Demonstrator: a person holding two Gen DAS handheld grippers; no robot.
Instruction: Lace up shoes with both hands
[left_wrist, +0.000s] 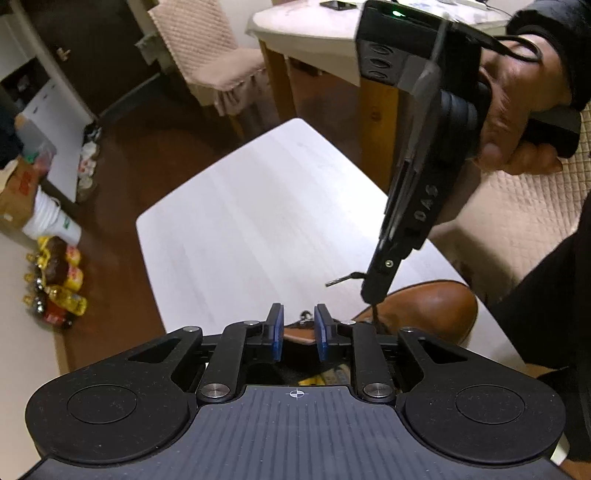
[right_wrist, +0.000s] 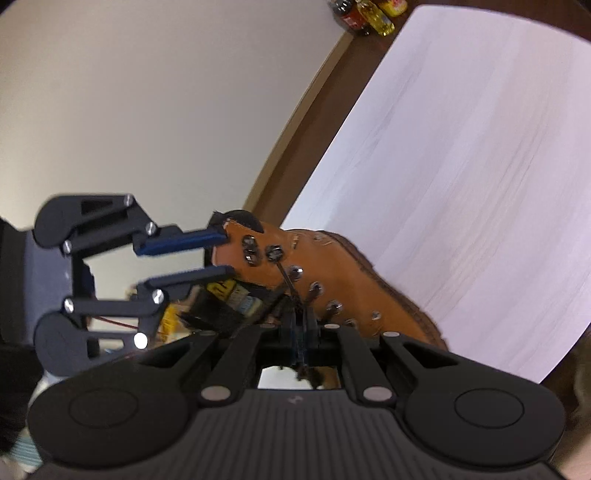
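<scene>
The white counter (right_wrist: 461, 166) carries everything that matters here, and the brown leather boot (right_wrist: 332, 280) lies at its near edge, toe pointing away along the counter edge in the right wrist view. We take the boot as our landmark.

At the boot's collar, our left tongs (right_wrist: 225, 253) stand spread, one blue pad above the collar rim and one below it. They look to straddle the leather, but we cannot tell whether either pad presses on it. Nothing appears pinched.

Over the boot's eyelet row, our right tongs (right_wrist: 301, 332) are pressed together on the dark lace (right_wrist: 286, 277), which runs up from them to an upper eyelet (right_wrist: 274, 253). In the left wrist view the lace tip (left_wrist: 338, 280) sticks out sideways from these tongs, just above the boot's toe.

What worries us from here:
- The boot is unsteadied if the left tongs do not close on the collar; a pull on the lace could then drag or tip it toward the counter's edge.
- The lace is thin and the hold sits near its end, so a sharp tug could slip it free.
- The left tongs near the collar could crowd the upper eyelets and snag the lace.
</scene>
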